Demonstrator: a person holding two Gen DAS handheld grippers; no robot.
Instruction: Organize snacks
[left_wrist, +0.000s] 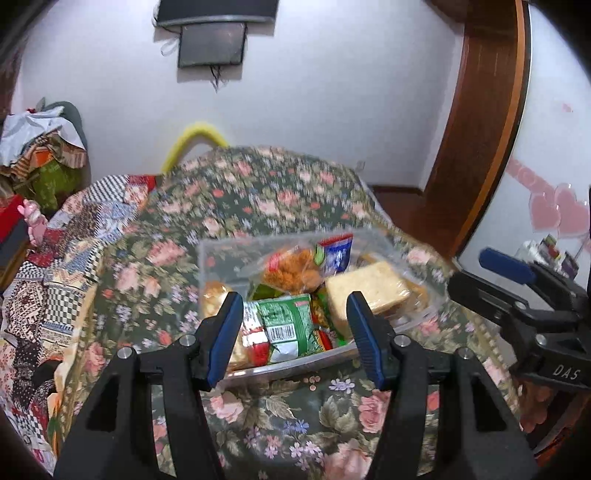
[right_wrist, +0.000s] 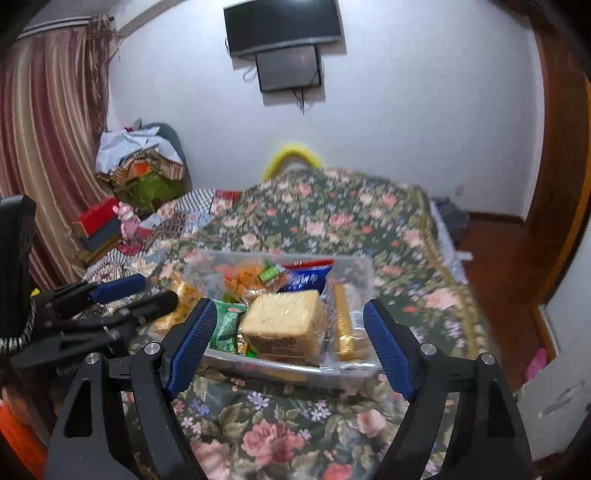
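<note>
Clear snack bin (right_wrist: 229, 360), long axis crosswise, upright on floral bedspread (right_wrist: 295, 424)

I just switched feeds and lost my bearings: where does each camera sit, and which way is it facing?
Left wrist: on the left tool, looking forward and down at the clear snack bin on the floral bedspread; right tool shows at right, both open.
Right wrist: on the right tool, same aim; left tool at left.
Shared: bin, wrapped cake block, green packet, wall TV.
</note>
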